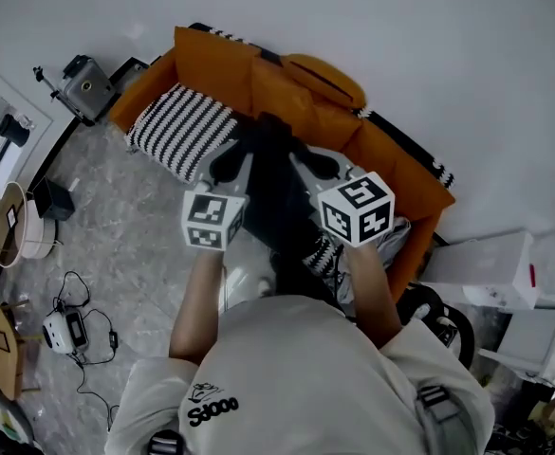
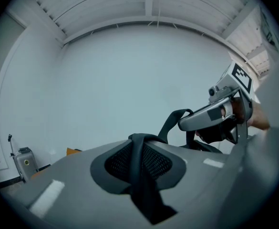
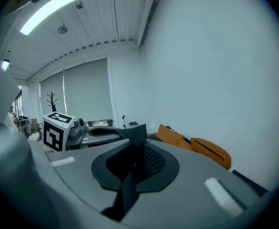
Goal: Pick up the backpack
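While above sofa [image 1: 215, 69], backpack [image 1: 279, 202] near wall [image 1: 400, 27]

A white-walled room with an orange sofa

An orange sofa [image 1: 215, 64] stood against the plain white wall [image 1: 419, 36], with a black-and-white striped cushion [image 1: 177, 126] on its seat. The floor [image 1: 135, 254] was grey marbled stone. A strip light [image 3: 51, 8] glowed on the white slatted ceiling [image 3: 101, 23], above a blind-covered window [image 3: 84, 94].

Backpack [image 1: 279, 207] hangs between left claw [image 2: 140, 168] and right claw [image 3: 134, 163], before sofa [image 1: 211, 64].

sofa [image 1: 296, 88] ahead, wall [image 1: 400, 36] behind, open floor [image 1: 135, 254] left
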`<state>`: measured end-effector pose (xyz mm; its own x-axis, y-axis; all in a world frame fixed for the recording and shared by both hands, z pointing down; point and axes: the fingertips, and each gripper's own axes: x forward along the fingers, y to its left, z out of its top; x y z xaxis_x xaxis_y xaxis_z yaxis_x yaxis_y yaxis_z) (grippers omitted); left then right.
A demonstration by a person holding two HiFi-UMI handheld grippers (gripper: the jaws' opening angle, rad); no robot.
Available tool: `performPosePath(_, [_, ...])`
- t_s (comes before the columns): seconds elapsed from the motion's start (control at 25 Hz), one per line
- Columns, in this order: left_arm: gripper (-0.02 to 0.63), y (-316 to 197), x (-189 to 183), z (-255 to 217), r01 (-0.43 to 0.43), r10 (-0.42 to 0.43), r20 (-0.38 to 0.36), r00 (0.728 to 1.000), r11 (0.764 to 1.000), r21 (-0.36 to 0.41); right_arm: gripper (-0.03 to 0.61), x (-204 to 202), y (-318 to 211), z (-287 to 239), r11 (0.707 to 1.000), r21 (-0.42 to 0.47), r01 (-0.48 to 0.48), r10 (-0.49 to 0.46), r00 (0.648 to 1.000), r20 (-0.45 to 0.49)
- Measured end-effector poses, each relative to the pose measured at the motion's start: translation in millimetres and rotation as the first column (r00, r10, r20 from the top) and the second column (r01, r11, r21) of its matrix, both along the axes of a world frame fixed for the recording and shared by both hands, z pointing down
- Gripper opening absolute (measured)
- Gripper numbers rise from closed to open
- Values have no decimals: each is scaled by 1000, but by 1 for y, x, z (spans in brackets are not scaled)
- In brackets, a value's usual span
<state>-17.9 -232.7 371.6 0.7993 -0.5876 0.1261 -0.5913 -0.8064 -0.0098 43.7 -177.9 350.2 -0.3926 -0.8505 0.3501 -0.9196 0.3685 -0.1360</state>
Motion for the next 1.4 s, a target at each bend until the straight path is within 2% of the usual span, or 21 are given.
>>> performPosePath(0.56, [69, 51, -31, -84, -6, 13, -44, 999, 988, 157, 5, -33, 48, -77, 982, 180, 56, -50, 998, -40])
performPosePath(0.8, [69, 68, -40, -108, -1, 12, -48, 999, 978, 210, 5, -40, 64, -97, 969, 229, 89, -85, 996, -25])
performPosePath(1.4, [67, 83, -58, -112, 25, -16, -47, 999, 978, 207, 5, -59, 76, -99, 962, 234, 141, -135, 990, -42])
